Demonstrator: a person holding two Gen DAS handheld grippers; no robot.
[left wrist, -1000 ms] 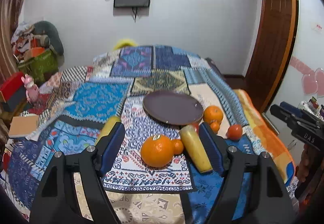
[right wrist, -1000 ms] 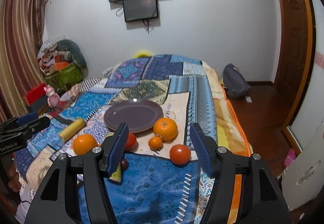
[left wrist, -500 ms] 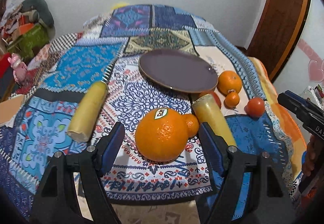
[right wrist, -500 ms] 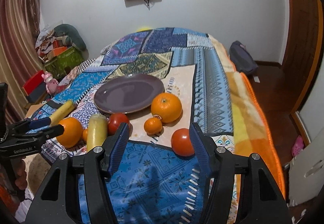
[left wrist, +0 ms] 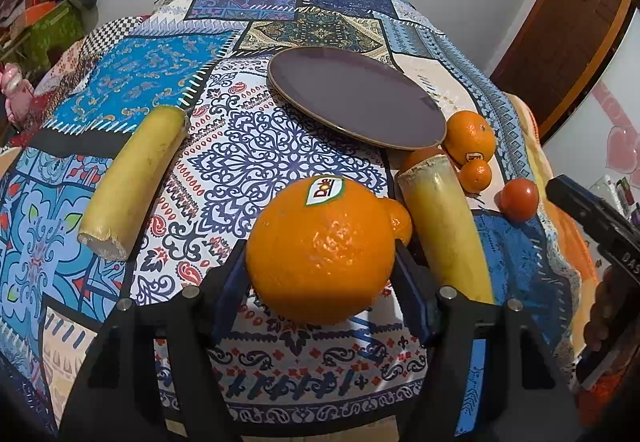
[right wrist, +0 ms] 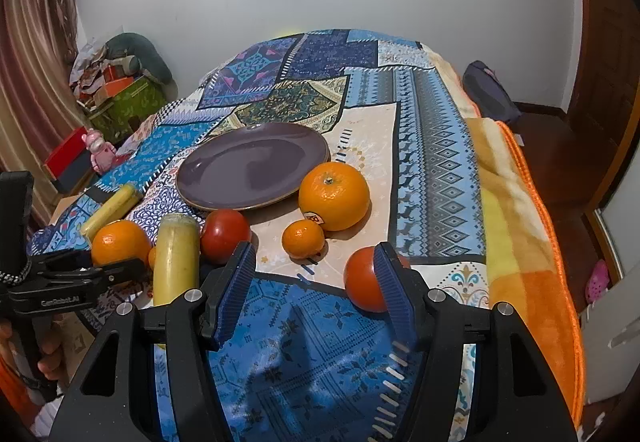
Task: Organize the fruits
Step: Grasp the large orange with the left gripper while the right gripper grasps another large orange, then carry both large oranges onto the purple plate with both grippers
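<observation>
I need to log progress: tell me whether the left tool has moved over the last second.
Yes. The left tool has come forward toward the purple plate, and its fingers now flank the stickered orange.
</observation>
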